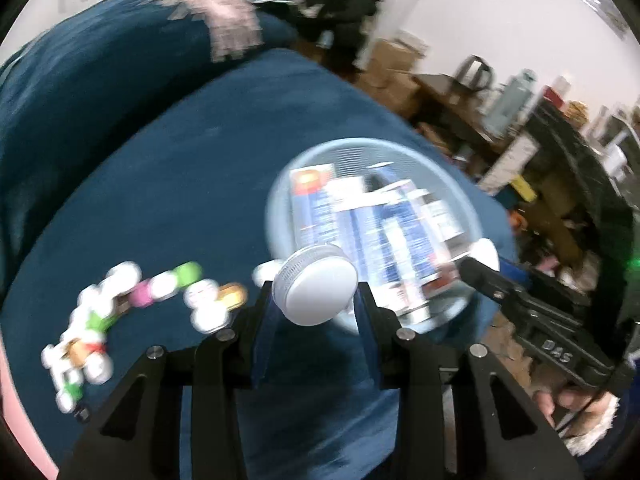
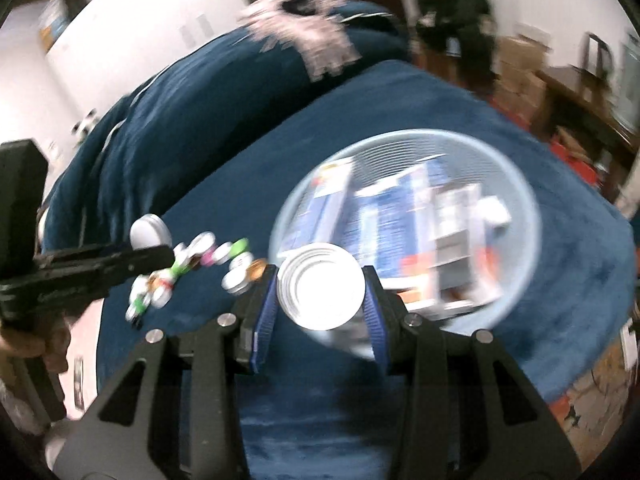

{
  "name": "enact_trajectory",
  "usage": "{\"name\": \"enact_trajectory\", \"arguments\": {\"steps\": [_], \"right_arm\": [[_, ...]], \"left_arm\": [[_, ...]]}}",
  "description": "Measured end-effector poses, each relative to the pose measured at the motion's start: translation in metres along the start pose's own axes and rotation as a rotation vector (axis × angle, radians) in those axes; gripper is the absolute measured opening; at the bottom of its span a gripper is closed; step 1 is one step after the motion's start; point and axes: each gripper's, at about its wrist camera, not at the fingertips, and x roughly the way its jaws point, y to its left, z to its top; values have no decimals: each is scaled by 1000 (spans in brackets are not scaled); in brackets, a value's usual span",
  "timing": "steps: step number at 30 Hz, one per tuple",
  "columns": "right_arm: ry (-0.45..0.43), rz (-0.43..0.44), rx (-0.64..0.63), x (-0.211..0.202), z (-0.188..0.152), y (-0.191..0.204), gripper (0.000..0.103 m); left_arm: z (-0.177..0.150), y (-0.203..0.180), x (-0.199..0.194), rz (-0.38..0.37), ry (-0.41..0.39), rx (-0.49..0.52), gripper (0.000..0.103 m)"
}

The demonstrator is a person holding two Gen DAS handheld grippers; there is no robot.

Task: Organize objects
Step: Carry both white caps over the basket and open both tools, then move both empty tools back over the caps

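With a round tin clamped in the left gripper (image 1: 316, 292) and another in the right gripper (image 2: 322, 292), carry both over the pale basket (image 2: 520, 184) near the bed's (image 1: 160, 184) right edge, lowering before release so neither tips out.

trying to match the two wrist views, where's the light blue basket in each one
Left wrist view: the light blue basket sits right of centre, just beyond the tin in the left tool.
Right wrist view: it fills centre-right, beyond the tin in the right tool.
Shared landmark: the cluster of small tins left of the basket.
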Motion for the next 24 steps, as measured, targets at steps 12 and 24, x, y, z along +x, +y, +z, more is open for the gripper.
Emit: {"name": "enact_trajectory", "arguments": {"steps": [12,24], "right_arm": [[-47,-84,173,-9,37,-69,42],[-73,-116,280,-12,30,-104,58]], "left_arm": [[54,-88,64,-189,50,46,39],[81,-97,111,-218,88,15,39]]}}
